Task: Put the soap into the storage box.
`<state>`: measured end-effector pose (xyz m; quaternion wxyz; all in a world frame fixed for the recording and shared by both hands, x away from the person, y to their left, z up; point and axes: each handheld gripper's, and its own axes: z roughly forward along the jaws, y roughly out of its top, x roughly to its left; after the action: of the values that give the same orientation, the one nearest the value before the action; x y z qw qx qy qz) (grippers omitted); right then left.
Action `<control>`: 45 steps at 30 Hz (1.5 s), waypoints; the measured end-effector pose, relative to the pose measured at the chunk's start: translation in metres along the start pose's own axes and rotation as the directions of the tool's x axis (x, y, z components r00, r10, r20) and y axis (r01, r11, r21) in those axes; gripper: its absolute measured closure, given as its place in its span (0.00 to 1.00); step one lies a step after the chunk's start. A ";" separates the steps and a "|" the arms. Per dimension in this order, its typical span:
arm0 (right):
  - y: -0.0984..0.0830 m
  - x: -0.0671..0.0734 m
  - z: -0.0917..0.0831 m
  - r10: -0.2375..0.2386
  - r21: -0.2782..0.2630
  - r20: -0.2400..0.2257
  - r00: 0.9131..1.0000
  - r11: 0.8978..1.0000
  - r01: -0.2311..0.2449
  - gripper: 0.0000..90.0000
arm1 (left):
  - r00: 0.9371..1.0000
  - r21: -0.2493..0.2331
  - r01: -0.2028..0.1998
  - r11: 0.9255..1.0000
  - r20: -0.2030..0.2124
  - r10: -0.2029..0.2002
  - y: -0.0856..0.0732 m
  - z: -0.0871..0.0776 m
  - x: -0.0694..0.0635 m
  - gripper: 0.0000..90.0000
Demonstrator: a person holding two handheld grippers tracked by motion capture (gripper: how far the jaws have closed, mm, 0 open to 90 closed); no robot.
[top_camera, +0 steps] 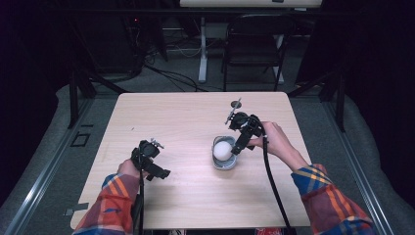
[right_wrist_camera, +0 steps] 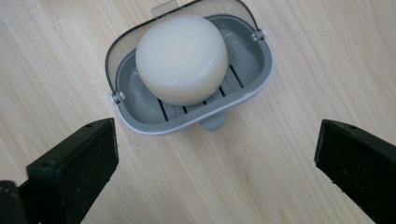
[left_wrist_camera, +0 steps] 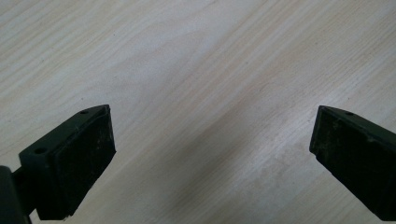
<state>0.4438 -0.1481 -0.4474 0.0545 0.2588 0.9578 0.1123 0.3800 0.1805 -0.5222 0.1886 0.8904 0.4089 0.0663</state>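
Note:
A grey soap dish [right_wrist_camera: 240, 100] with a clear hinged lid standing open holds a round white soap bar [right_wrist_camera: 182, 58]. In the high view the dish [top_camera: 226, 165] and soap [top_camera: 222, 150] lie right of the table's centre. My right gripper [right_wrist_camera: 215, 163] hovers open just above and short of the dish, its jaws wide apart and nothing between them; from above it [top_camera: 238, 146] sits at the dish's right edge. My left gripper [left_wrist_camera: 212, 154] is open over bare wood, and in the high view it [top_camera: 159, 171] is at the table's near left.
The light wooden table [top_camera: 186, 117] has bare surface all around the dish. Behind it stand a black folding chair [top_camera: 254, 49] and a white desk leg [top_camera: 202, 49] with cables on the floor. Dark curtains flank both sides.

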 end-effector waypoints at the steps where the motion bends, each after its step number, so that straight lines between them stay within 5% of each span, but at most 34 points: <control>1: -0.002 0.000 -0.002 0.001 0.000 0.007 1.000 1.000 -0.001 0.00 | 1.000 0.002 0.004 1.000 0.001 -0.004 0.000 0.000 0.000 0.00; 14: -0.057 -0.004 -0.025 0.045 -0.027 0.068 0.997 0.999 -0.043 0.00 | 1.000 0.004 -0.003 1.000 -0.003 0.003 0.000 0.000 0.000 0.00; 31: -0.151 -0.006 -0.009 0.152 0.030 0.141 0.978 0.987 -0.157 0.00 | 1.000 0.004 0.003 1.000 -0.008 -0.003 0.000 0.000 -0.001 0.00; 35: -0.172 -0.001 -0.004 0.171 0.038 0.123 0.978 0.984 -0.176 0.00 | 1.000 0.007 0.004 1.000 -0.008 -0.004 0.000 0.000 0.000 0.00; 37: -0.191 0.007 0.002 0.208 -0.010 0.089 0.974 0.978 -0.208 0.00 | 1.000 0.007 0.005 1.000 -0.007 -0.005 0.000 0.001 0.000 0.00; 41: -0.204 0.011 0.001 0.206 0.021 0.075 0.976 0.978 -0.208 0.00 | 1.000 0.010 0.004 1.000 -0.008 -0.004 0.001 0.001 0.000 0.00; 42: -0.211 0.017 0.004 0.262 -0.034 0.070 0.962 0.965 -0.260 0.00 | 1.000 0.010 0.004 1.000 -0.008 -0.004 0.001 0.001 0.000 0.00; 45: -0.225 0.023 0.005 0.277 -0.029 0.069 0.959 0.961 -0.275 0.00 | 1.000 0.007 0.007 1.000 -0.009 -0.007 0.000 0.001 0.000 0.00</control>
<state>0.3162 -0.3247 -0.5081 0.0752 0.3931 0.9087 0.1186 0.3806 0.1802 -0.5225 0.1839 0.8894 0.4130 0.0679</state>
